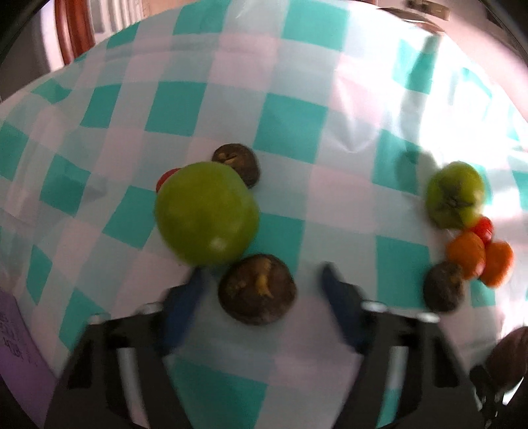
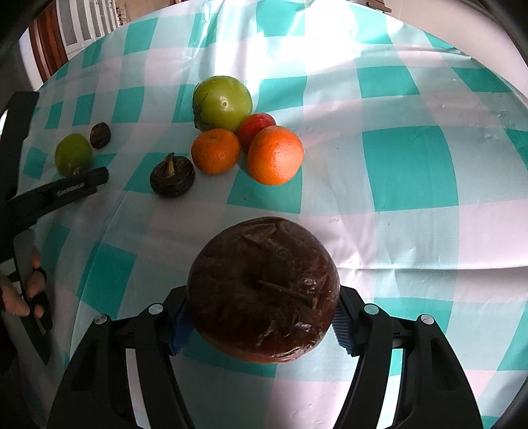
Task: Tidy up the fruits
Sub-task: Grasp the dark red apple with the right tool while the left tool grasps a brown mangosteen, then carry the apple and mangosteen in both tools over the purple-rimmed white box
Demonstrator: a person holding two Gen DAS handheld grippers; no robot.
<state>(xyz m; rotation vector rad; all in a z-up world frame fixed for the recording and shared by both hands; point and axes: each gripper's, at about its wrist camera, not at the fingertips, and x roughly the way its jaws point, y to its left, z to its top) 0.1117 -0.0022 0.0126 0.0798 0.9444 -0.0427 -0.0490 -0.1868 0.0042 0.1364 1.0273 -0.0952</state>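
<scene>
My right gripper (image 2: 260, 316) is shut on a big dark brown apple-shaped fruit (image 2: 264, 290), held above the checked cloth. Ahead lie two oranges (image 2: 274, 154) (image 2: 215, 150), a red fruit (image 2: 254, 126), a green fruit (image 2: 223, 103) and a small dark fruit (image 2: 171, 176). My left gripper (image 1: 260, 280) is open over the cloth, its fingers around a small dark fruit (image 1: 257, 289) without touching it. A large green fruit (image 1: 206, 213) lies just ahead of the left finger, with another dark fruit (image 1: 238, 162) and a red one (image 1: 164, 179) behind it.
The table carries a teal and white checked cloth (image 2: 409, 171). The group of oranges (image 1: 478, 257), green fruit (image 1: 455, 194) and dark fruit (image 1: 444, 286) lies at the right in the left wrist view. A wooden chair (image 1: 74, 29) stands beyond the far left edge.
</scene>
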